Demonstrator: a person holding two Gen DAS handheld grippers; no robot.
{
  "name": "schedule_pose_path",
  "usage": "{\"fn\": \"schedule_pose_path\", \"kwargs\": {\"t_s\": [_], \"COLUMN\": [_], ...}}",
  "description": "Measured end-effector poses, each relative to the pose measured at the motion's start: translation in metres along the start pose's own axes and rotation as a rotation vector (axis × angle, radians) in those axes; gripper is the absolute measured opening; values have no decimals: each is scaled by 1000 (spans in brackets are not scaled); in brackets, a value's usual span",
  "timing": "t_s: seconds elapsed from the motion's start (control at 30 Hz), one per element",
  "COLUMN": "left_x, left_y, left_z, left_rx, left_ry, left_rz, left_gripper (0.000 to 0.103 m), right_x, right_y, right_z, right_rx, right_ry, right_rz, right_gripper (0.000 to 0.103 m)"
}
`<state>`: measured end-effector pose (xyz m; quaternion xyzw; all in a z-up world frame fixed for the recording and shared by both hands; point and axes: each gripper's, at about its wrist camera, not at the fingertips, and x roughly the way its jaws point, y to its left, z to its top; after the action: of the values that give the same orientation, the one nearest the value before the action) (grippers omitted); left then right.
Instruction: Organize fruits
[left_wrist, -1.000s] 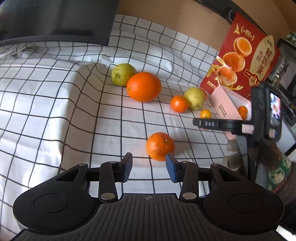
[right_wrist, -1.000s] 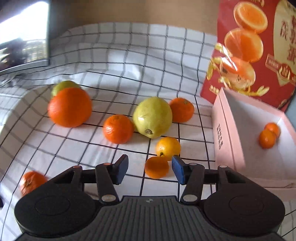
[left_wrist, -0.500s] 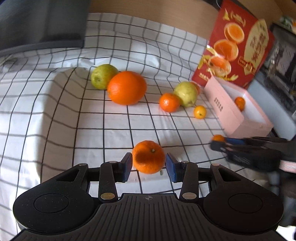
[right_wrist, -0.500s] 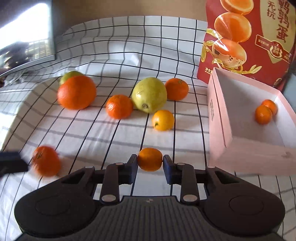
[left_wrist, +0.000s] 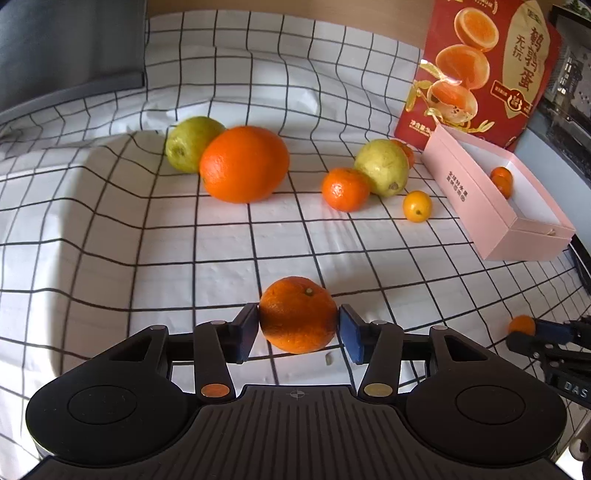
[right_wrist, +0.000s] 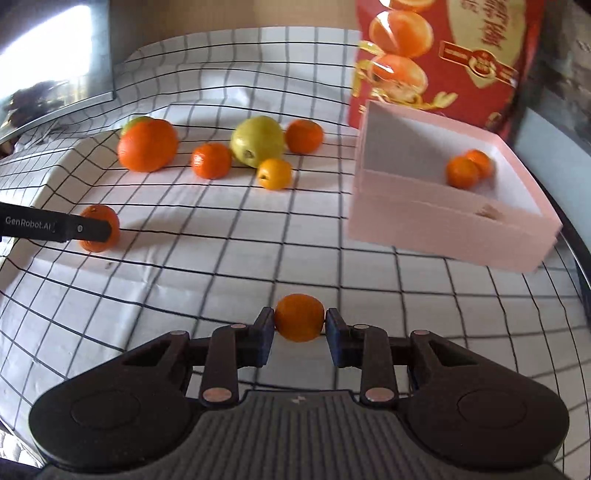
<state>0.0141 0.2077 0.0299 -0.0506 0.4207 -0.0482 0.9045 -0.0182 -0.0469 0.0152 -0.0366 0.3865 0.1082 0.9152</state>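
Observation:
My left gripper (left_wrist: 298, 330) is shut on a mandarin (left_wrist: 297, 314) low over the checked cloth. My right gripper (right_wrist: 299, 330) is shut on a small orange kumquat (right_wrist: 299, 322) and holds it above the cloth, in front of the pink box (right_wrist: 424, 218). The box holds two small oranges (right_wrist: 463, 171). On the cloth lie a big orange (left_wrist: 244, 163), a green fruit (left_wrist: 192, 142) behind it, a yellow-green fruit (left_wrist: 382, 167), a mandarin (left_wrist: 345, 189) and a small yellow kumquat (left_wrist: 417, 205). In the left wrist view the right gripper (left_wrist: 532, 332) shows at the right edge.
A red printed carton (left_wrist: 480, 66) stands behind the pink box (left_wrist: 491, 206). A dark monitor (left_wrist: 66, 44) stands at the back left. The cloth (left_wrist: 110, 229) rises over a raised block on the left. The table edge runs along the right.
My left gripper has closed on the mandarin. My right gripper has lifted the kumquat off the cloth and pulled back, away from the other fruits.

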Motion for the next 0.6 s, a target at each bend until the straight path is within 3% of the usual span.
{"fn": "schedule_pose_path", "kwargs": {"t_s": [0.13,0.23,0.37,0.53,0.6], "left_x": [2,2,-2,-13,-14], "left_y": [-5,-5,-13,-42,-54], "left_z": [2,0,-4,-10,-13], "left_rx": [1,-29,-43,0,20], "left_ry": [1,10,24,37,48], "left_rz": [26,1,-51,-151,-177], "left_gripper": [53,53,52,53,53], "right_x": [-2,-3,-3,2,4], "right_y": [-7,-10,-11,-16,-18], "right_z": [-5,-10,-12,-16,-18], "right_rx": [12,13,5,18,29], "right_ry": [2,-1,-6,3,-4], "right_rz": [6,9,-15,-29,-44], "right_gripper": [30,32,58,63,74]}}
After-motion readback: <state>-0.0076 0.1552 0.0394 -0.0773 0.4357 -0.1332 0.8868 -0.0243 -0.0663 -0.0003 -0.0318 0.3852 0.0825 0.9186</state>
